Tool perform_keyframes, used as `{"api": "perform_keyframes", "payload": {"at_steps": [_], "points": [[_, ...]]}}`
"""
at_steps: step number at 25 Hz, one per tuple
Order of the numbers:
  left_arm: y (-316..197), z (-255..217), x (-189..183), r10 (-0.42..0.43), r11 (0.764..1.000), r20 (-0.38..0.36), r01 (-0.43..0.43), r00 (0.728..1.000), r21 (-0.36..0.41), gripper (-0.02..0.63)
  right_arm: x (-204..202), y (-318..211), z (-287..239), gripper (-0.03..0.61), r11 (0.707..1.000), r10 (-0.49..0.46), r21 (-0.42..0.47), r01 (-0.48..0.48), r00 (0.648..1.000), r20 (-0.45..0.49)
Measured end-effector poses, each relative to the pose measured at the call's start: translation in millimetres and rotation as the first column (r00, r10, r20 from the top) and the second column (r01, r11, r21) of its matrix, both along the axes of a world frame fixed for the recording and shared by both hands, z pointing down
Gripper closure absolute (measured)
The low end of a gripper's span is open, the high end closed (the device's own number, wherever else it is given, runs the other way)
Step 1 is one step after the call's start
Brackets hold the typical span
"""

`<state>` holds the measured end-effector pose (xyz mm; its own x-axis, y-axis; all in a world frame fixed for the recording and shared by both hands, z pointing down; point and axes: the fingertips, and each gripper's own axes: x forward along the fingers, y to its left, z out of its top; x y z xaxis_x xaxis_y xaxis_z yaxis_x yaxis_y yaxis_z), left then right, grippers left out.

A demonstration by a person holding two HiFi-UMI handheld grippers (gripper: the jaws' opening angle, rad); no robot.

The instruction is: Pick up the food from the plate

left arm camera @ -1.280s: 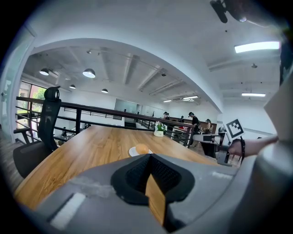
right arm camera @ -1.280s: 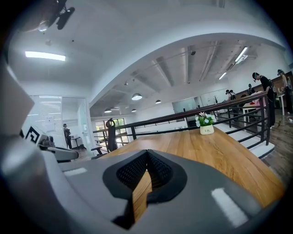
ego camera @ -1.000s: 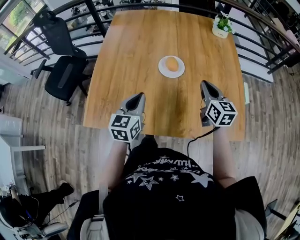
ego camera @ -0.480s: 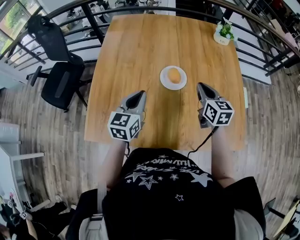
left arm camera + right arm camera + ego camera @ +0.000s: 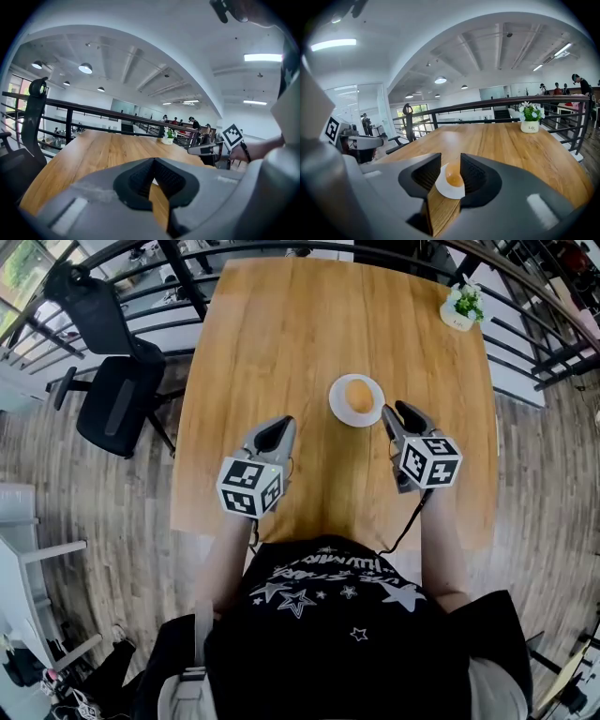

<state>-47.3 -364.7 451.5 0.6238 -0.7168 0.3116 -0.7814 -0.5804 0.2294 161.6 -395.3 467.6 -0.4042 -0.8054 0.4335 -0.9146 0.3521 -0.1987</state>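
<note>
1 piece of orange food (image 5: 358,396) sits on the white plate (image 5: 337,406) on the desk (image 5: 281,324). The right gripper (image 5: 394,414) beside it has just spread its fingers, nothing between them. The left gripper (image 5: 277,427) has its fingers pressed together.

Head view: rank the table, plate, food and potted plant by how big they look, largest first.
1. table
2. plate
3. potted plant and food: they look about alike, and the plant sits farther off, so I won't rank them.

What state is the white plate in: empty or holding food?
Holding food: a round orange piece lies on the middle of the plate, its white rim showing around it.
</note>
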Motion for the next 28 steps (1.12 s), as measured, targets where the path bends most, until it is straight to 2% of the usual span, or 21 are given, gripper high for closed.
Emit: {"api": "perform_keyframes", "payload": {"at_steps": [5, 8, 13, 28], "points": [[-13.0, 11.6, -8.7, -0.011, 0.999, -0.004, 0.011, 1.0, -0.035, 0.612, -16.1, -14.8, 21.7, 0.405, 0.998, -0.027, -0.051, 0.026, 1.0, -0.016], [-18.1, 16.7, -13.7, -0.013, 0.999, -0.004, 0.013, 1.0, -0.048, 0.612, -22.3, -25.3, 32.6, 0.336, 0.998, -0.019, -0.067, 0.017, 1.0, -0.024], [-25.2, 26.4, -21.5, -0.024, 0.997, -0.005, 0.024, 1.0, -0.074, 0.612, -26.8, -38.3, 53.3, 0.269, 0.994, 0.006, -0.105, -0.011, 0.999, -0.048], [-34.9, 57.0, -30.9, -0.057, 0.987, -0.004, 0.055, 0.998, -0.149, 0.612, -38.9, -58.0, 108.4, 0.206, 0.98, -0.018, -0.201, -0.01, 0.99, -0.138]]}}
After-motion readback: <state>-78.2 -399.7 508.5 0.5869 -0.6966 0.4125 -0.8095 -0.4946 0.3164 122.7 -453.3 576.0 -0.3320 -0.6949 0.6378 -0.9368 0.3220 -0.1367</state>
